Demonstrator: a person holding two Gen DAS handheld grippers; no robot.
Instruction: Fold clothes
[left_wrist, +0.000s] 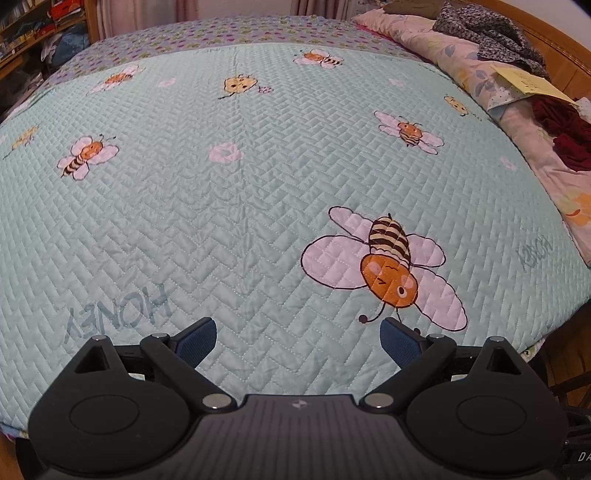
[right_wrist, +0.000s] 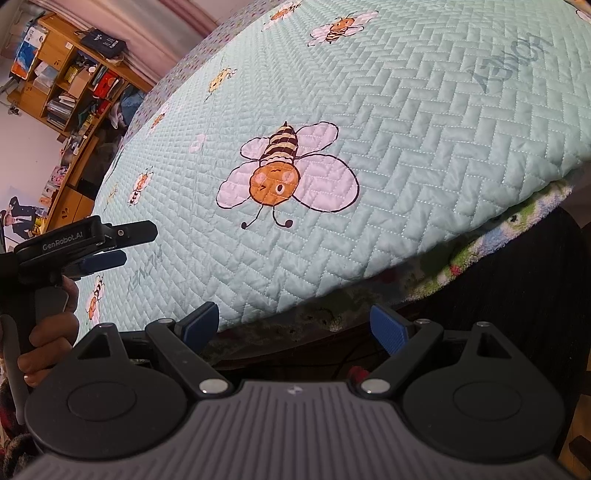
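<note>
Both grippers, left gripper (left_wrist: 298, 334) and right gripper (right_wrist: 293, 325), are hovering empty, jaws spread, over bee quilt (left_wrist: 236, 206); clothes (left_wrist: 491, 35) are sitting far right, unfolded.

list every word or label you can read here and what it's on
"HONEY", upside down, printed on the quilt, near the left gripper.
"GenRobot.AI" on the left gripper's body, seen from the right wrist view.
"DA", cut off, at the left view's lower right edge.
Yellow paper by the pillow: writing too small to read.
</note>
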